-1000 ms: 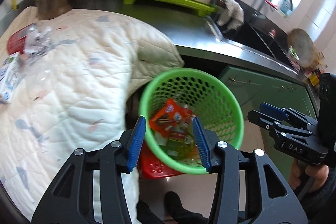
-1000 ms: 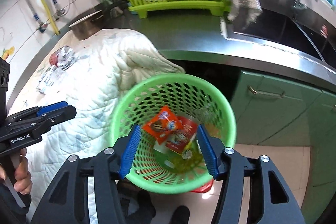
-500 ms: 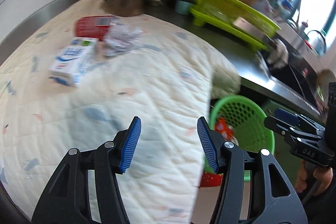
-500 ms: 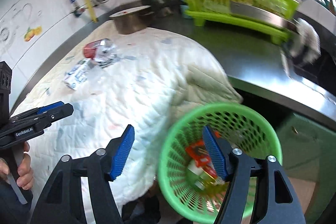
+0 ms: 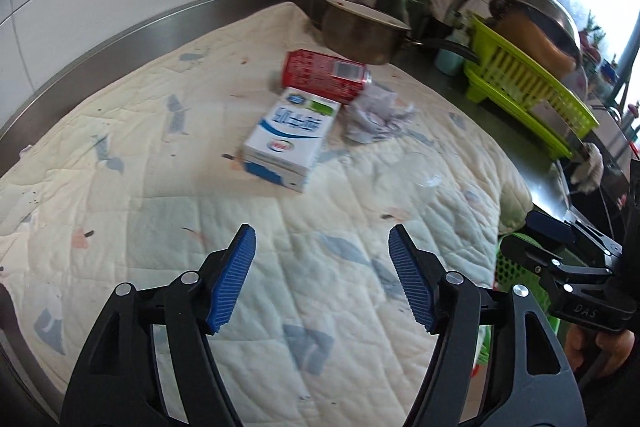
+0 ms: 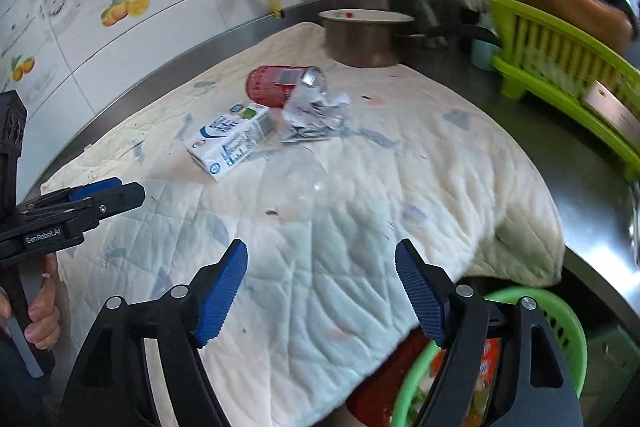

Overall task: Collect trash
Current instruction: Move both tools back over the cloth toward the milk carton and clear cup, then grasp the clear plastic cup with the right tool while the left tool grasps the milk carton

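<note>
Both tools gape empty — left tool, right tool; green basket holds wrappers — milk carton, red can, crumpled paper remain.

On the quilt before my grippers, a carton lies ahead of a can, crumpled paper to their right.

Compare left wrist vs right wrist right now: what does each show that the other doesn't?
Left wrist only: the right claw seen from the side, and the white rag by the sink.

Right wrist only: the left claw from the side, and wrappers inside the green basket, which the left view shows only as a sliver.

Both: red can, milk carton, crumpled foil, clear plastic cup, quilt, pot, dish rack. Each view's own claw is open and empty.
</note>
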### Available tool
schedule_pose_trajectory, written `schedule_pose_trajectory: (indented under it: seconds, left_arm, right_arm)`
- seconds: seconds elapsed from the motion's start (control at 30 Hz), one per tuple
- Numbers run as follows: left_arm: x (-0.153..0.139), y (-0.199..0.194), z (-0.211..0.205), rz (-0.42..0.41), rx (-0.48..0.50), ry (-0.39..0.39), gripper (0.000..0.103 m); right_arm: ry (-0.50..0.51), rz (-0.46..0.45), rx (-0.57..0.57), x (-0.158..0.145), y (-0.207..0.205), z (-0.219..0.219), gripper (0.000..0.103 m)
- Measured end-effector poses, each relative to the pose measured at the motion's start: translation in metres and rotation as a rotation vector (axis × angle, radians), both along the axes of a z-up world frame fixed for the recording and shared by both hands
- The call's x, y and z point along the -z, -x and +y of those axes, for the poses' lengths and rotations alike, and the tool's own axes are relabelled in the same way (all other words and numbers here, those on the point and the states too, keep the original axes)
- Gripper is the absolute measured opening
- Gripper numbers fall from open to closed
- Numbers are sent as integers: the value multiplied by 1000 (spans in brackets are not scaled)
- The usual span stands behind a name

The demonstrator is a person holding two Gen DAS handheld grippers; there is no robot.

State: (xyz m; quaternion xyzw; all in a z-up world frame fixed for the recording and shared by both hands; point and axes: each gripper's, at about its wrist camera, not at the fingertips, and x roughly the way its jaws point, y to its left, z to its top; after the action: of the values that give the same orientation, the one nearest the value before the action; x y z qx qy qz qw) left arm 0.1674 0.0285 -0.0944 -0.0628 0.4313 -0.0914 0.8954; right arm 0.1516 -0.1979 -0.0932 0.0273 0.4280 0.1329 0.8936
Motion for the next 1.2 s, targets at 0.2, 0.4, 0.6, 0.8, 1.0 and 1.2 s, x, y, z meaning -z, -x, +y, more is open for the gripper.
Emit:
schedule_pose_trajectory:
  seconds: [0.2,0.4,0.6,0.8,1.0,1.2]
  left_arm:
    - [1,-12,27,1,-49,-13,73]
    - [1,-25,38,-1,-64,-34,77]
    - [8,-44,41,10,-55,-51,80]
    - [15,-63,30,16,-26,-78,86]
    - [24,-87,17,29,1,-111,87]
    - [28,-110,6,23,25,-131,89]
  right_arm:
    - [30,11,-65,17,-39,31,74]
    - [78,44,-83,40,-73,50,74]
    - [102,77,-73,58,-94,55,72]
    - [110,108,-65,69,-102,54,60]
    - [96,99,-62,66,-100,51,59]
    - [68,84,-50,53,-91,44,59]
